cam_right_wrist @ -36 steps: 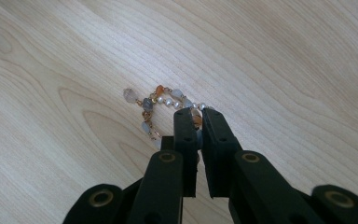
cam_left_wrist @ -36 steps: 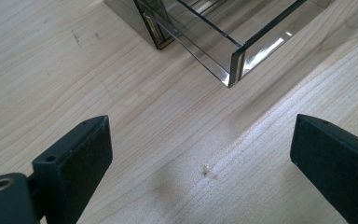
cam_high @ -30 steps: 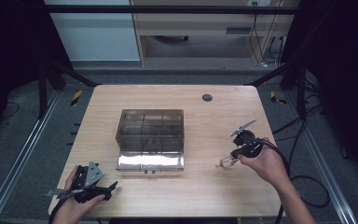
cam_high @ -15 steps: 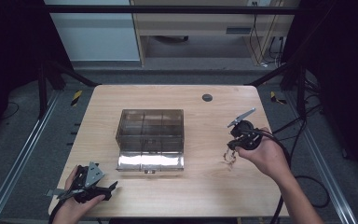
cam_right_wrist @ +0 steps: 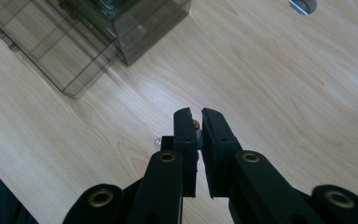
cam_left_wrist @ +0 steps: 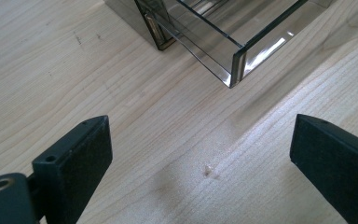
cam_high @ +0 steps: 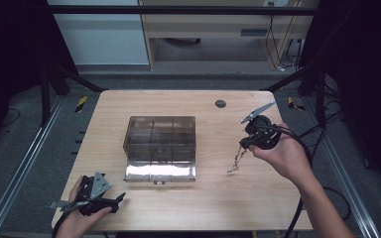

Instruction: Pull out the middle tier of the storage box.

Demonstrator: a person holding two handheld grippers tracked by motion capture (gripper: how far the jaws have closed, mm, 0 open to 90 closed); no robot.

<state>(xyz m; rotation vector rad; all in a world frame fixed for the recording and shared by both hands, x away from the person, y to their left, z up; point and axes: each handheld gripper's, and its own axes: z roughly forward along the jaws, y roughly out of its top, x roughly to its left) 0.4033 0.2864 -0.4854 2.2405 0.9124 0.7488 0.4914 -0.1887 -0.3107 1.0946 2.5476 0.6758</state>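
Note:
A thin beaded chain [cam_high: 236,161] hangs from my right gripper [cam_high: 244,144], which is held above the right side of the table. Its low end dangles close to the wood. In the right gripper view the jaws [cam_right_wrist: 196,114] are shut on the chain, and a small bead [cam_right_wrist: 196,125] shows between the pads. A smoky clear compartment box [cam_high: 161,136] stands mid-table with its lid [cam_high: 159,172] folded flat toward me. My left gripper [cam_high: 116,198] rests at the front left edge. Its jaws [cam_left_wrist: 200,135] are open over bare wood, near a corner of the lid [cam_left_wrist: 233,42].
A round grommet hole [cam_high: 220,103] sits in the table's far middle. Cables trail off the right edge behind my right hand. In the right gripper view, the box [cam_right_wrist: 135,28] and its lid [cam_right_wrist: 51,51] lie to the upper left of the jaws.
My right hand has risen and drawn the chain up from the table, so it now hangs from the jaws. The left gripper has not moved.

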